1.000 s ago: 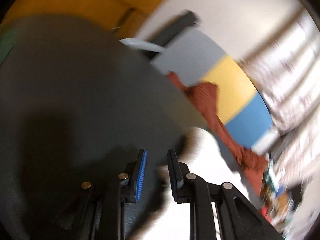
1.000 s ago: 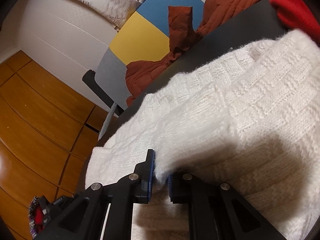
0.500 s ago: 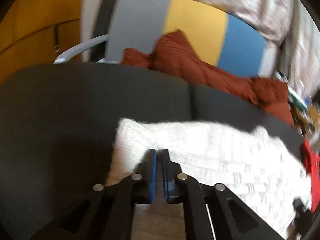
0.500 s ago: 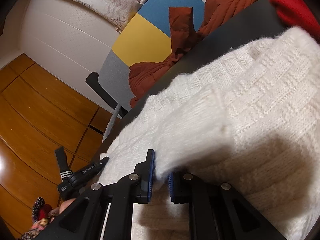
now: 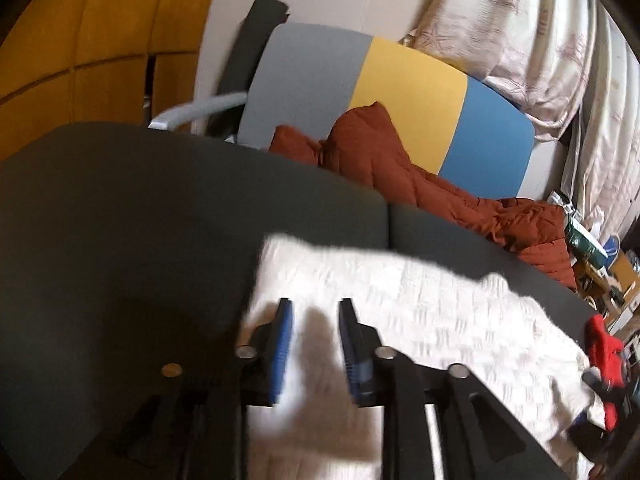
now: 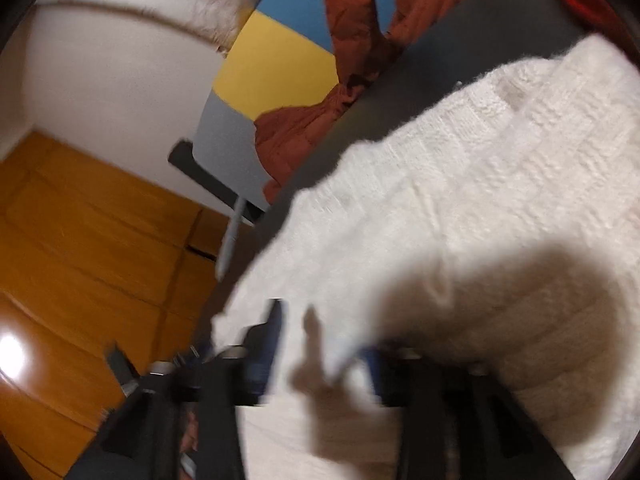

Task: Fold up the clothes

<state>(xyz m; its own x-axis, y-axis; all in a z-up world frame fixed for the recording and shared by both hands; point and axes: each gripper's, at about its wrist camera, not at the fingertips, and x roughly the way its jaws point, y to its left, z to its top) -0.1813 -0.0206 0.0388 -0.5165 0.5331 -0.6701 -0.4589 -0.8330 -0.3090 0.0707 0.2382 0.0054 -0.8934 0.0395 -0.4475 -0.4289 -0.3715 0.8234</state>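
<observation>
**Both grippers released over white knit sweater**

The white knit sweater [image 5: 420, 320] lay on the dark table [image 5: 140, 220]. Above the sweater, the left gripper [image 5: 314, 346] and right gripper [image 6: 320, 350] had just been opening; pads stood apart, gripping nothing.

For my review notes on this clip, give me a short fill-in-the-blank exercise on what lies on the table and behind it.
1. The knitted sweater on the dark table is ____ in colour.
2. The chair back has grey, ____ and blue panels.
3. The rust-coloured quilted garment lies on the ____.
4. The left gripper has ____ pads.

Missing words: white; yellow; chair; blue
</observation>
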